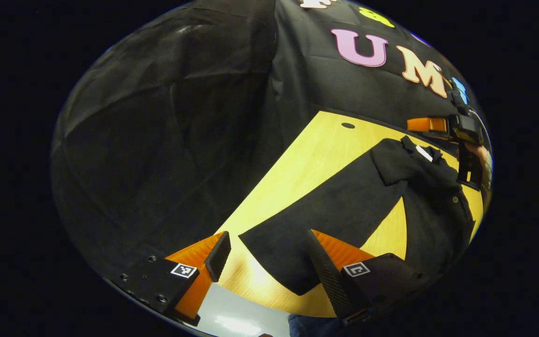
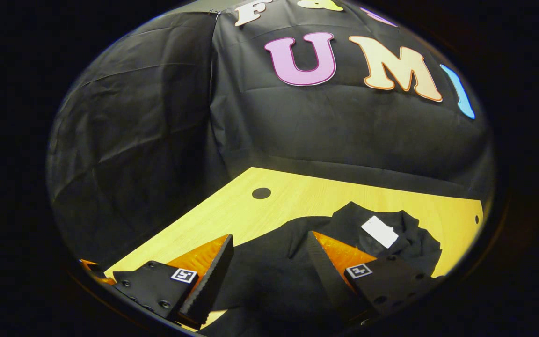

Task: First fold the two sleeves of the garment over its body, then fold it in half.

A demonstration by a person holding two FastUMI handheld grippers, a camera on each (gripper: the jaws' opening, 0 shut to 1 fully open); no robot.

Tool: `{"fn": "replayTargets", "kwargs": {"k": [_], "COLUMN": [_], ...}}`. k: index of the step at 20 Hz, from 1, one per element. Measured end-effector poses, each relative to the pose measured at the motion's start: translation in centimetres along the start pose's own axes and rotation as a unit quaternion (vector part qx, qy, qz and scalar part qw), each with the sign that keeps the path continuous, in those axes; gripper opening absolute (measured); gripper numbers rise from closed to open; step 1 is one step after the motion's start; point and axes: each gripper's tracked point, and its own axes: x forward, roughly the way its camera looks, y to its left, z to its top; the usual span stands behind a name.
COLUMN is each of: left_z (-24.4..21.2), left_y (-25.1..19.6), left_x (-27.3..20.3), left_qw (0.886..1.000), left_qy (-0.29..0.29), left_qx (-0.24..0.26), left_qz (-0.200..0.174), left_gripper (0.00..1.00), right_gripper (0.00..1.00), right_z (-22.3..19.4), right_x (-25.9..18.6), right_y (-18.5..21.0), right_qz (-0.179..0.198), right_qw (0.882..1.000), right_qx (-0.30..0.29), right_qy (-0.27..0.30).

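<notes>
A black long-sleeved garment [image 1: 438,210] lies on the wooden table [image 1: 307,159], a white label [image 1: 424,153] at its collar. One sleeve [image 1: 325,206] stretches out flat toward me, and its cuff end [image 1: 279,257] lies between the fingers of my open left gripper [image 1: 268,234], just above the table's near edge. My right gripper [image 1: 461,140], held by a hand, hovers over the collar end. In the right gripper view that gripper [image 2: 269,236] stands open low over the bunched garment [image 2: 274,267]. The label [image 2: 379,231] lies just right of its right finger [image 2: 325,267].
The table has a round hole [image 2: 261,193] near its back left and a smaller hole [image 2: 477,218] at the far right. Black cloth walls close in behind and on the left. The table's near edge [image 1: 269,304] drops to a pale floor [image 1: 236,320].
</notes>
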Motion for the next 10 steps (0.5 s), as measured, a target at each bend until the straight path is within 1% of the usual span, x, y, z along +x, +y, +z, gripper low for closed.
{"fn": "replayTargets", "kwargs": {"k": [1,3,4,5,9,10], "left_z": [-0.2,-1.0,-1.2,-1.3,-1.7,-1.4], "left_y": [-0.3,-0.6,-0.6,-0.7,-0.9,-1.0], "left_x": [0.2,0.4,0.3,0.4,0.2,0.4], "left_qw": [1.000,0.999,0.999,0.999,0.998,0.998], "left_qy": [0.005,0.022,0.031,0.037,0.053,0.047], "left_qx": [0.006,0.018,0.024,0.029,0.038,0.038], "left_qz": [-0.006,-0.019,-0.023,-0.024,-0.027,-0.028], "left_gripper": [0.97,0.98,0.97,0.97,0.96,0.96], "right_gripper": [0.99,0.99,0.96,0.99,0.99,0.96], "right_z": [0.1,0.6,0.9,1.0,1.9,2.0], "right_x": [-0.6,-1.9,-2.7,-3.4,-6.3,-6.7], "right_y": [-0.2,-0.8,-1.1,-1.8,-4.5,-5.3], "right_qz": [-0.003,-0.009,-0.012,-0.018,-0.045,-0.054], "right_qw": [1.000,1.000,1.000,0.999,0.998,0.997], "right_qx": [0.001,0.006,0.008,0.009,0.006,0.004], "right_qy": [-0.003,-0.014,-0.020,-0.026,-0.049,-0.051]}}
